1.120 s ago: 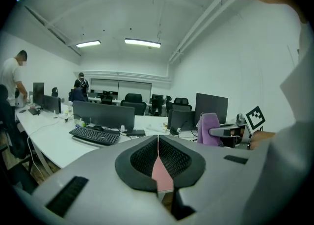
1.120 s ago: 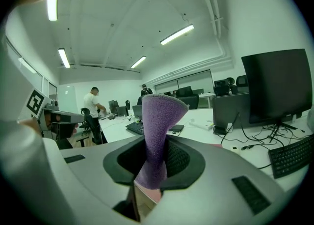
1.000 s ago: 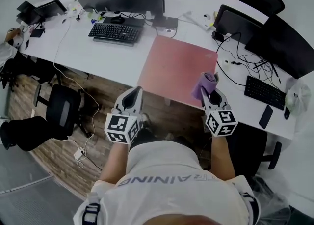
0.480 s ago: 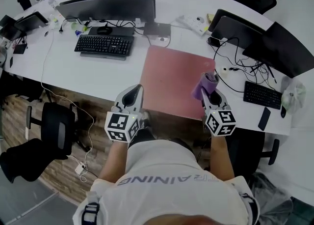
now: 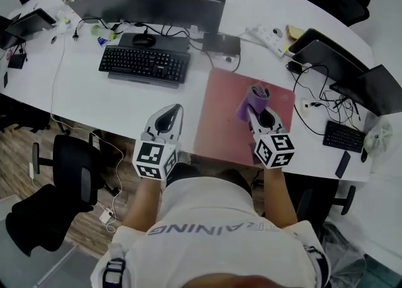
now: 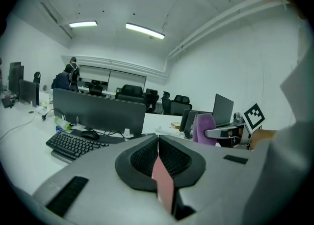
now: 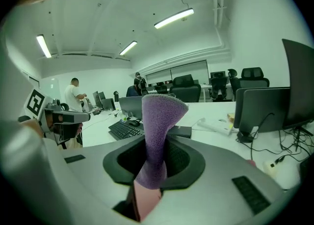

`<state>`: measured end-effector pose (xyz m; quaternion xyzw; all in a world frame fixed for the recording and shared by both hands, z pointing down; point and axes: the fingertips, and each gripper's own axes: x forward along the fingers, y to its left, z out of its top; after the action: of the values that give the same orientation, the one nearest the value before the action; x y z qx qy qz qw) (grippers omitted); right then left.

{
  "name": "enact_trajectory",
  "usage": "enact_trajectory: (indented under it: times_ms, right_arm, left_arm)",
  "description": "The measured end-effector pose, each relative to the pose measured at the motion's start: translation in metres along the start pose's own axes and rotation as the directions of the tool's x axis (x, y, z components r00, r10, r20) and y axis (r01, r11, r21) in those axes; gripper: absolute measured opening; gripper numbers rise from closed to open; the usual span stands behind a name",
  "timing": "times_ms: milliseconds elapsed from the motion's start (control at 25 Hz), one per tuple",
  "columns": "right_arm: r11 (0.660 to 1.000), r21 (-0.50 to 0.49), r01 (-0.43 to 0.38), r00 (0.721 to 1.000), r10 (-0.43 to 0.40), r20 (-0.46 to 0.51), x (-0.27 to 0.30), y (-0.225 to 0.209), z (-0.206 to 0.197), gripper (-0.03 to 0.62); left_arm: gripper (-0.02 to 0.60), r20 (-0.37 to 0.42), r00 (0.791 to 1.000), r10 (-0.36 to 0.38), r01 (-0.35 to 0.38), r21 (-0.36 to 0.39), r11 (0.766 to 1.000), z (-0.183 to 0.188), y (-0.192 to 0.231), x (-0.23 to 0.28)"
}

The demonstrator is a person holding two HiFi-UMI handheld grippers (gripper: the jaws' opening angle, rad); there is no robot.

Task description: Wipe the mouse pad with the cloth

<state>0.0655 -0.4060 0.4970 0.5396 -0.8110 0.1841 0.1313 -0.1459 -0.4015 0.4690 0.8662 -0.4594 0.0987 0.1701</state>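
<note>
The cloth is clamped upright in the right gripper, poised over the mouse pad directly below, seemingly not yet touching. The left gripper is held closed and empty, off the pad's left edge.

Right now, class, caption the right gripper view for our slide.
Right gripper shut on the purple cloth, a keyboard on the white desk beyond.
</note>
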Motion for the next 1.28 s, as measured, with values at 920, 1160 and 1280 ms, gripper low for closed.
enact_trajectory:
  times_ms: [920,1160,1280]
  right_arm:
    - [0.968,0.225,-0.109,0.865,0.204,-0.459,0.259,0.057,-0.151,0.1]
    - [0.967,0.238,-0.095,0.854,0.202,-0.48,0.255,0.029,-0.152,0.098]
    - [0.962,0.26,-0.086,0.852,0.206,-0.482,0.248,0.012,-0.153,0.098]
  left_arm:
    - [0.032,-0.182,0.969,0.169,-0.193,-0.124,0.973,-0.066,0.088,-0.024]
    - [0.032,-0.192,0.966,0.174,-0.2,-0.121,0.972,-0.07,0.076,-0.023]
    - [0.032,-0.194,0.967,0.165,-0.189,-0.111,0.976,-0.069,0.061,-0.016]
